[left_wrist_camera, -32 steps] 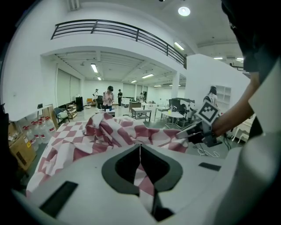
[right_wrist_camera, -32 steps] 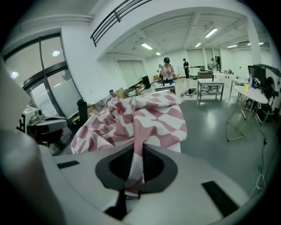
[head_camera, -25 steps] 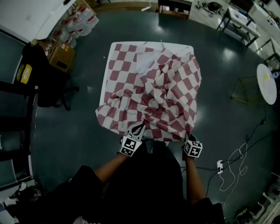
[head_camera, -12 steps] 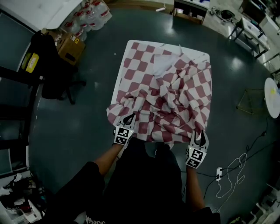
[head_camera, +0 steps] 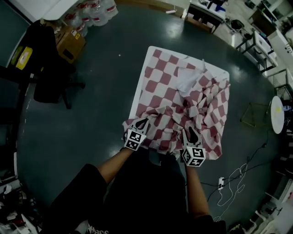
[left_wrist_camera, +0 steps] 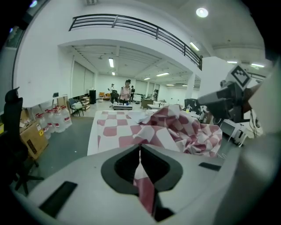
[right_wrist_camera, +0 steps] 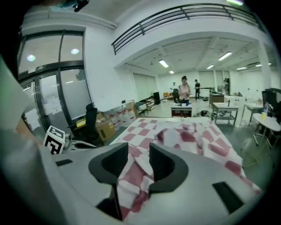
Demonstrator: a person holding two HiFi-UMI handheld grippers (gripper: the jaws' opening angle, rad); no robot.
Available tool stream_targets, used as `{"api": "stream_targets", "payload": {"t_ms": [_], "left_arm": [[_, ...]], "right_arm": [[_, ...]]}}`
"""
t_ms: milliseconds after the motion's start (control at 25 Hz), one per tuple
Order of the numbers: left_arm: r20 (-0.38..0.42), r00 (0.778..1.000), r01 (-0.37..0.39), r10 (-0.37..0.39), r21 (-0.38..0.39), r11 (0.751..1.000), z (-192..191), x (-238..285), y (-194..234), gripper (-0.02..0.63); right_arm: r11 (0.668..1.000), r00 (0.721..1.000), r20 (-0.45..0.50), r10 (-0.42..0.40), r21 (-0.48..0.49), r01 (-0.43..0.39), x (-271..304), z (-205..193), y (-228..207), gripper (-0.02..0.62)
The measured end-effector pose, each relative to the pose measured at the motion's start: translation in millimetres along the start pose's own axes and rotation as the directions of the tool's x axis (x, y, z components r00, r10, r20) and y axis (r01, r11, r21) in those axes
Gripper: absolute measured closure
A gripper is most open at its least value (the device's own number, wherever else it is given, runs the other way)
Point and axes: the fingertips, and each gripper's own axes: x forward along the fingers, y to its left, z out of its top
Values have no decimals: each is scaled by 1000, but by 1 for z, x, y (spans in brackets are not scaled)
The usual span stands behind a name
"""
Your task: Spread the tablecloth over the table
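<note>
A red-and-white checked tablecloth (head_camera: pixel 161 87) lies on the table (head_camera: pixel 136 98), flat on the left and bunched in folds on the right. My left gripper (head_camera: pixel 141 123) is at the near left corner, shut on a fold of the tablecloth (left_wrist_camera: pixel 175 127), which runs up between its closed fingertips (left_wrist_camera: pixel 139 148). My right gripper (head_camera: pixel 191 133) is over the near edge close to the middle. Its jaws stand apart and are closing, with a fold of the tablecloth (right_wrist_camera: pixel 193 136) lying loose between them.
A black office chair (head_camera: pixel 50 77), a cardboard box (head_camera: pixel 71 43) and water bottles (head_camera: pixel 94 9) stand off to the left. A round white table (head_camera: pixel 277 114) and floor cables (head_camera: pixel 231 183) are at the right. Desks and people show far behind the table.
My right gripper let go of the near right corner, opened, and swung left onto the cloth's near edge. The left gripper, still shut, drew the cloth left, flattening that side.
</note>
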Motion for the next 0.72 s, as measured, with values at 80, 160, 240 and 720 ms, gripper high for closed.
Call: {"api": "stream_targets", "payload": {"t_ms": [80, 160, 240, 720], "left_arm": [[-2, 1000, 24, -24, -15, 1000, -7, -7, 14, 588], [-6, 999, 34, -35, -45, 998, -14, -13, 24, 588], [-13, 999, 36, -37, -71, 997, -22, -16, 32, 588], [42, 999, 22, -14, -198, 980, 20, 32, 70, 588]], "right_arm": [[996, 998, -48, 49, -71, -52, 48, 13, 31, 422], [984, 988, -120, 101, -136, -117, 91, 20, 54, 414], [964, 963, -212, 164, -172, -201, 129, 20, 75, 411], [958, 884, -448, 132, -170, -229, 276, -24, 61, 400]]}}
